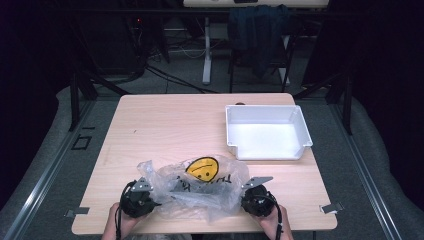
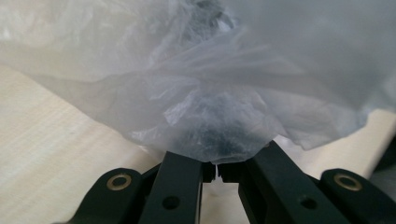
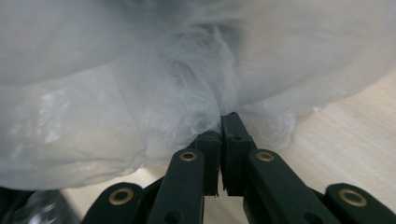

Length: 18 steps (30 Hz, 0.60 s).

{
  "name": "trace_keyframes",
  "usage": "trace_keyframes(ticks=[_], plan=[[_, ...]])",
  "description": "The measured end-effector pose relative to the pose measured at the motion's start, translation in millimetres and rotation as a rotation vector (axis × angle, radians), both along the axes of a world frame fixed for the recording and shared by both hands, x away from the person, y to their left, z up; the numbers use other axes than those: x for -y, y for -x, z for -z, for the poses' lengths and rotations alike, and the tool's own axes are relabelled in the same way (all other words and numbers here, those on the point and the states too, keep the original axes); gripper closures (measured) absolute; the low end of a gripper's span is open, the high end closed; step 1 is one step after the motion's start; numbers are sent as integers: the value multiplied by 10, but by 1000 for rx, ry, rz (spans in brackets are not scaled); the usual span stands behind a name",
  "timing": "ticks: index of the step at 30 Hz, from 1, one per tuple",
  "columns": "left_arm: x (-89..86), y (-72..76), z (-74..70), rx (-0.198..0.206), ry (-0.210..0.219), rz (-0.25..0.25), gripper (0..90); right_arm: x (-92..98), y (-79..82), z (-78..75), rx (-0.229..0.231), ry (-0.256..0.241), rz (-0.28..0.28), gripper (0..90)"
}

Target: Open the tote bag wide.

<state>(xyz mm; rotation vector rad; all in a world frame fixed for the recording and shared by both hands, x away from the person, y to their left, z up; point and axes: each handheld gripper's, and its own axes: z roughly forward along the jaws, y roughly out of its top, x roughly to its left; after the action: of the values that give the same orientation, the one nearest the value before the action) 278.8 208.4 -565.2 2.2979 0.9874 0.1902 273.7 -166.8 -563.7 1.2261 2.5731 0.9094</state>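
A crumpled clear plastic bag with a yellow smiley face and black print lies near the table's front edge. My left gripper is at its left end, my right gripper at its right end. In the left gripper view the jaws are shut on a bunched fold of the plastic bag. In the right gripper view the jaws are pressed together on a gathered edge of the plastic bag. What is inside the bag cannot be made out.
A white plastic bin stands at the back right of the wooden table. Hands hold both grippers at the front edge. Beyond the table are a desk leg, cables and a chair with dark cloth.
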Motion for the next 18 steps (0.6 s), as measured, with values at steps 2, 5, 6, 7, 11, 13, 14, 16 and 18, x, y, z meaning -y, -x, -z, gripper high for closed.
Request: trace_keyframes(ticks=[2,5,6,7,11,13,14,16,18], plan=[[15,-33,7,9,-1,-9,882,-7,-34,8,10,34,29,756],[-21,-49,8,12,35,-25,865,75,14,-91,29,8,30,536],[-35,-51,6,13,39,-25,856,115,42,-141,35,-3,26,462],[-40,-53,5,15,42,-25,849,152,78,-194,49,-18,22,396],[-37,-59,-5,30,54,-33,828,261,230,-410,80,-79,-19,219],[-21,-65,-2,33,54,-36,825,270,287,-490,100,-115,-51,162],[-18,-69,-2,36,54,-38,822,262,311,-523,109,-134,-64,154],[-7,-82,-2,38,48,-37,818,219,336,-566,118,-175,-94,154],[-4,-89,-3,38,48,-37,815,139,344,-579,163,-178,-88,226]])
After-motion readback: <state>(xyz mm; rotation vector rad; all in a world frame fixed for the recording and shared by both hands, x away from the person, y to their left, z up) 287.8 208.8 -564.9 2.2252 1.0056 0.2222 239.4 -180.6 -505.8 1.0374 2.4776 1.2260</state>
